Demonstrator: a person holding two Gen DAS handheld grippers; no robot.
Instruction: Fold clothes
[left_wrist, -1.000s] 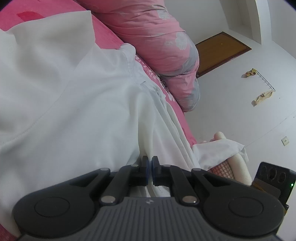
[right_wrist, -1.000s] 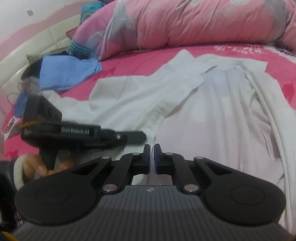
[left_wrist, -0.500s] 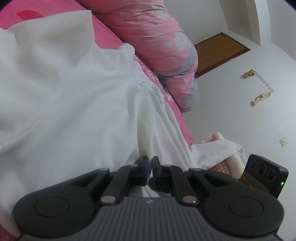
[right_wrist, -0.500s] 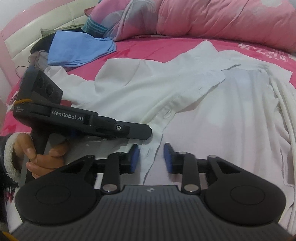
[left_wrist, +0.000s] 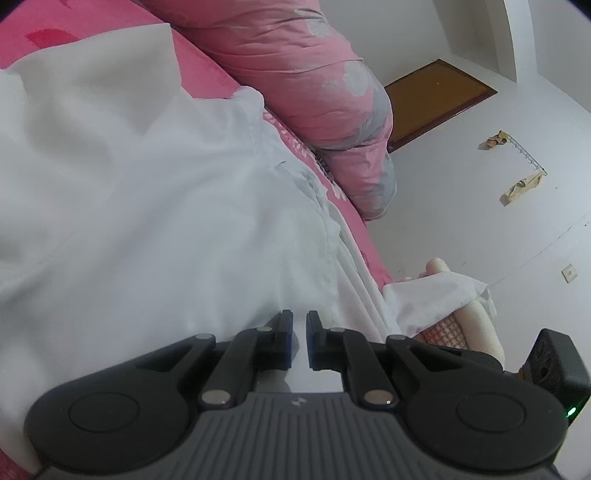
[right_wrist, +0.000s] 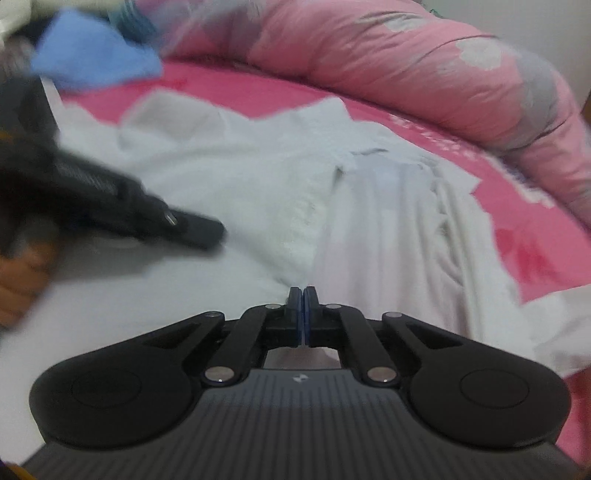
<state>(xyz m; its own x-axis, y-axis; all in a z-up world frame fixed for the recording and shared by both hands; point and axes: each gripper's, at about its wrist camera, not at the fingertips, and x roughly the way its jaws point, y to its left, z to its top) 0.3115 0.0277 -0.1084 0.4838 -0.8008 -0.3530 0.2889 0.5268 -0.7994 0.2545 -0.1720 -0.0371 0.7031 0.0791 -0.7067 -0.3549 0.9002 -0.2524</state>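
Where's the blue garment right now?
In the right wrist view, the blue garment lies at the upper left on the pink bed, beyond the white shirt and beside the pink quilt.

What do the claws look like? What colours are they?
Each claw is black plastic: the left claw and the right claw have two short fingers with blue pads, joined by bars on silver pins. Two round black humps sit at the sides, and a grey ribbed body with a tiny white logo lies behind. A green light glows on the right one's camera box.
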